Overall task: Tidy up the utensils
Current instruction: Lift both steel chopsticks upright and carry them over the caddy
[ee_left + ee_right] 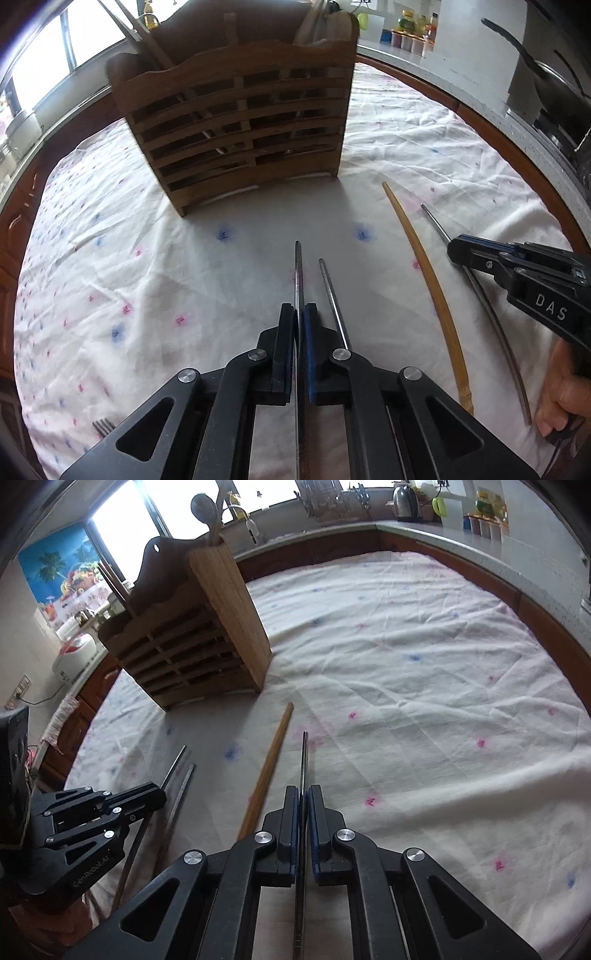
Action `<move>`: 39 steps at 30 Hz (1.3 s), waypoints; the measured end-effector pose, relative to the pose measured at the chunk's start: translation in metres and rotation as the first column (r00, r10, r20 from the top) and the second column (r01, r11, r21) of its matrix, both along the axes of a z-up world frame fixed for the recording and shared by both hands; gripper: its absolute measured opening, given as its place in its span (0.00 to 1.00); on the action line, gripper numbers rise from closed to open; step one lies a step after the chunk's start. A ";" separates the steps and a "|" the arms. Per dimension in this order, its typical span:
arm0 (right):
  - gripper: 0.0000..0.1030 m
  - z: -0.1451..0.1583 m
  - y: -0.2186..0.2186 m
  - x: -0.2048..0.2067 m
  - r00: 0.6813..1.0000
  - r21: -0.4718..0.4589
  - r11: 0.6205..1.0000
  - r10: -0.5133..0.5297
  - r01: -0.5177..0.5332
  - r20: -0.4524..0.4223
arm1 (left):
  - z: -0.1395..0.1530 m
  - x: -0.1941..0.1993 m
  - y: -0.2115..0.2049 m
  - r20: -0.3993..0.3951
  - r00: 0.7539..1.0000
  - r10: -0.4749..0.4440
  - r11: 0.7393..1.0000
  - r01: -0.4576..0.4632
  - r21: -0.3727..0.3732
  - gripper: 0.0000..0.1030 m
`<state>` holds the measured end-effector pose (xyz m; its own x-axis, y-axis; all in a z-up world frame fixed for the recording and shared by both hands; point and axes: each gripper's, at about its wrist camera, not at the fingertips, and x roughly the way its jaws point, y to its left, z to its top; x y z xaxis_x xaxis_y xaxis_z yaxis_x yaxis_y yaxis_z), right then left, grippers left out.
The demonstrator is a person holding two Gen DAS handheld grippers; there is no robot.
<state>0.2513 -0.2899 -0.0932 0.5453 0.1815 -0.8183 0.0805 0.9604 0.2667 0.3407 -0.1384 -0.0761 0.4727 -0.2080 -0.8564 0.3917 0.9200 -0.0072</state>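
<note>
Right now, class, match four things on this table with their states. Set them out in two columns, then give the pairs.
Things:
1. leftmost metal chopstick
2. bamboo chopstick
3. wooden utensil holder
4. fork

States:
A. stands upright
B. only its tines show, at the picture's edge
C. clamped in the left gripper
D. lies loose on the floral cloth

Pairs: 1-C, 2-D, 3-A, 4-B
</note>
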 end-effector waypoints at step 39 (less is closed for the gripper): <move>0.05 0.144 0.035 -0.083 0.925 0.002 0.996 0.087 -0.095 0.369 | 0.129 -0.137 0.120 0.241 0.951 0.191 0.915 -0.084 -0.393 0.03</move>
<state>0.1687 -0.2553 0.0510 0.7880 0.2585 -0.5588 -0.1143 0.9532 0.2798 0.2035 -0.0181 0.0530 0.7208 -0.4030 -0.5639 0.2972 0.9147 -0.2739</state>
